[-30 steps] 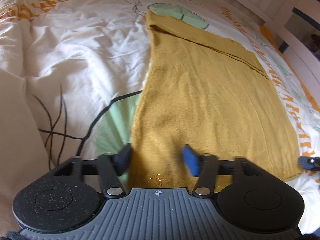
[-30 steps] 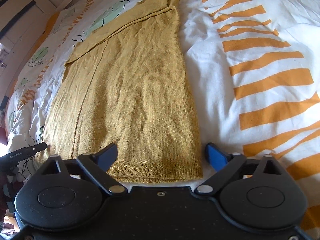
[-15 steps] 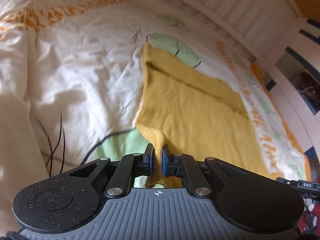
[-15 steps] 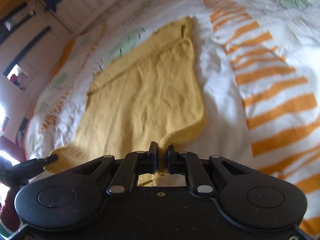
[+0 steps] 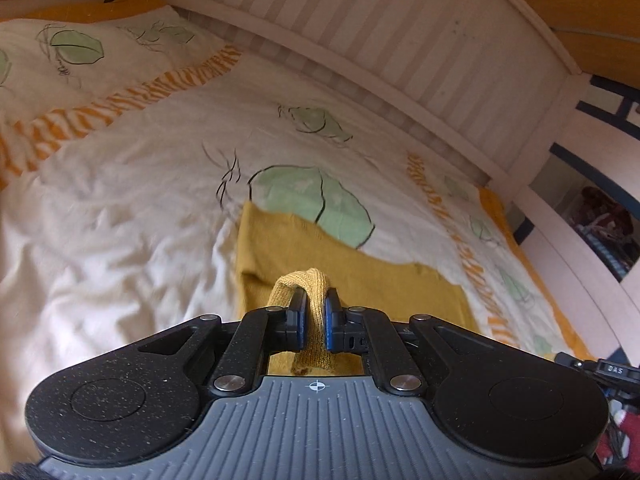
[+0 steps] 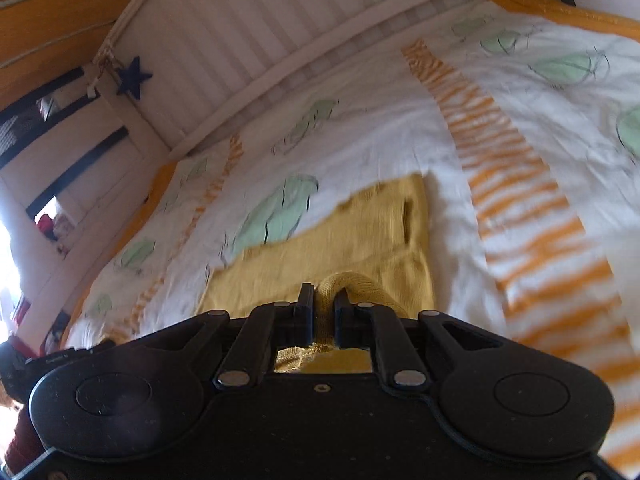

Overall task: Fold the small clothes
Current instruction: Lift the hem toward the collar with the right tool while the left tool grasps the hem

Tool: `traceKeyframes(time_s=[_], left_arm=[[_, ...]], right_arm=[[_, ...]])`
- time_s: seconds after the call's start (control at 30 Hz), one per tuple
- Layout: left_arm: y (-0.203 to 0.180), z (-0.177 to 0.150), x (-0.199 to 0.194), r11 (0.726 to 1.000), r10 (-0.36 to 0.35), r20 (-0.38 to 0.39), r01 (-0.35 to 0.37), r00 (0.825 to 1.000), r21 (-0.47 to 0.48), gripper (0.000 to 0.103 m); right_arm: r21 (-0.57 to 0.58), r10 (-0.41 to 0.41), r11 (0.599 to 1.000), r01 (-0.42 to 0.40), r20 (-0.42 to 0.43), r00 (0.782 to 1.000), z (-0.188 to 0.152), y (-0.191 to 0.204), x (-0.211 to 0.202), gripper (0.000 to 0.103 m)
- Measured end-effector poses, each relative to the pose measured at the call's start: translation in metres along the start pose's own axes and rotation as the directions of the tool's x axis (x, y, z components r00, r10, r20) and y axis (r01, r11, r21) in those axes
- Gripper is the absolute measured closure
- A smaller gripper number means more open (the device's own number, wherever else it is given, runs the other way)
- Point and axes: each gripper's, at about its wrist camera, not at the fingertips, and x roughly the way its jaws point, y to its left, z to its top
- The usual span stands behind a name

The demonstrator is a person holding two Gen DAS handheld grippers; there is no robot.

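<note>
Mustard-yellow knit garment [image 5: 352, 280] spread on the bed's printed duvet [image 5: 120, 240], far edge flat near the green leaf print [image 5: 312, 208] at 12 o'clock, near hem raised off the cover. One bottom corner bunched into a thick ribbed fold and clamped in the left gripper [image 5: 315, 320], blue-padded fingers [image 5: 331, 322] clenched tight on the knit. Opposite corner caught likewise in the right gripper [image 6: 322, 316], black fingers [image 6: 306, 314] pinched shut on a roll of the same hem. Gripped at both corners, probably so the hem travels level and lands square rather than skewed. Both tools angled shallowly downward toward the far edge, fitting a carry of the hem over the body of the garment for a half fold. Fold judged begun but not yet laid: much of the knit flat at 12 o'clock, the held part hidden beneath the tool bodies. Orange striped band [image 6: 528, 208] of the duvet at 2 o'clock in the right view, well clear of the garment. White slatted bed frame [image 5: 400, 40] beyond the far edge at 12 o'clock, a dark blue star [image 6: 134, 78] hung on it at 10 o'clock in the right view. Tip of the other tool just visible at the lower right of the left view, so both hands near each other. Main risk judged: uneven release leaving a crooked edge.
</note>
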Motion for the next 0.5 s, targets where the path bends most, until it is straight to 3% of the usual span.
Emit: traceKeyframes(time_s=[0.23, 0.5], left_arm=[[0.004, 0.027, 0.063, 0.999, 0.011, -0.010, -0.012, 1.000, -0.033, 0.095], [0.021, 0.038, 0.132, 0.995, 0.088, -0.062, -0.091, 0.994, -0.041, 0.095]], right_arm=[[0.026, -0.031, 0.999, 0.030, 0.033, 0.999, 0.037, -0.019, 0.057, 0.087], [0.068, -0.094, 0.993, 0.094, -0.010, 0.996, 0.057, -0.043, 0.129, 0.087]])
